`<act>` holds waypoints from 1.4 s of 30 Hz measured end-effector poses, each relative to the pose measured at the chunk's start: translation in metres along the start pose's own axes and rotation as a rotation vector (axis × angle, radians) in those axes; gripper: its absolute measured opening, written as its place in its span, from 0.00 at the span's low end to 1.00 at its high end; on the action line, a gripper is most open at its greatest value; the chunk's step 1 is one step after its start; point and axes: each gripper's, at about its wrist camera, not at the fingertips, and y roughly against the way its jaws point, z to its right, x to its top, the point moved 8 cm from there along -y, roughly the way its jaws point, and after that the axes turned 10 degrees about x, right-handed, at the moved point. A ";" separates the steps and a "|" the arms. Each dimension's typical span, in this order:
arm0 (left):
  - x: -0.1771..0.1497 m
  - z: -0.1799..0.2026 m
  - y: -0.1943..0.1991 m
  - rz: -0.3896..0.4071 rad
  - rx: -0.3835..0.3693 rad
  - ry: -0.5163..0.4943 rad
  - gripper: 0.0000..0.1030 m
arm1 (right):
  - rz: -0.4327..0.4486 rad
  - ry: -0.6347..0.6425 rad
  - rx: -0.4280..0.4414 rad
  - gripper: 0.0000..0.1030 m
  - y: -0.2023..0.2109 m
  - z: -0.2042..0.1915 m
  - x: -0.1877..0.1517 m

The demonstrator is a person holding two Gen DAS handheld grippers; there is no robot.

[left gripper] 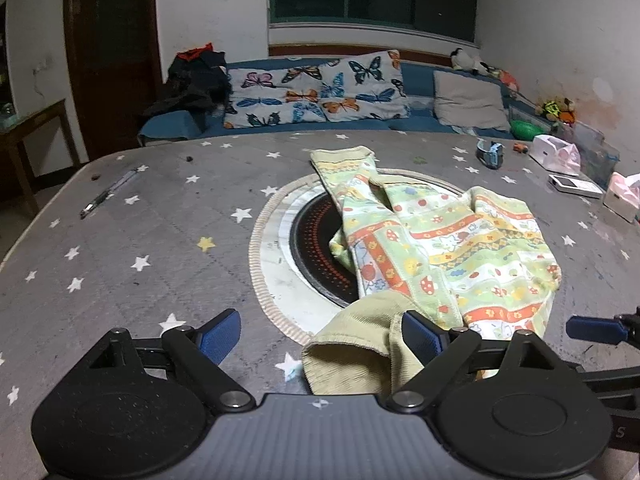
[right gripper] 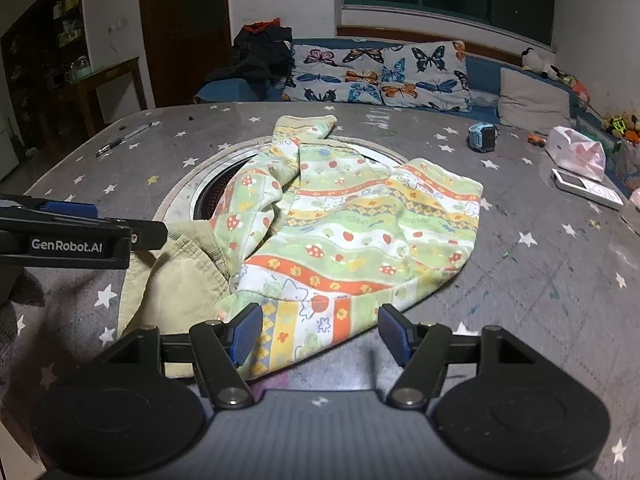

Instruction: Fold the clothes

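Lying crumpled, the garment [right gripper: 348,232] runs near-to-far between both gaping grippers, left gripper [left gripper: 320,336] and right gripper [right gripper: 320,332].

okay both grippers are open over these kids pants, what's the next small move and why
Probably close the left gripper on the ribbed waistband. Its fingers are open with the band's edge lying between them, and the pants lie crumpled and unfolded, so nothing can be straightened until one end is held.

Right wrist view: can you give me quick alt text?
The open right gripper straddles the near hem of a crumpled patterned garment on a star-print table. The left gripper enters from the left.
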 end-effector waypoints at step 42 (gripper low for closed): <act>0.046 -0.007 -0.042 -0.041 -0.006 0.059 0.83 | 0.014 -0.001 0.013 0.59 -0.017 0.010 0.024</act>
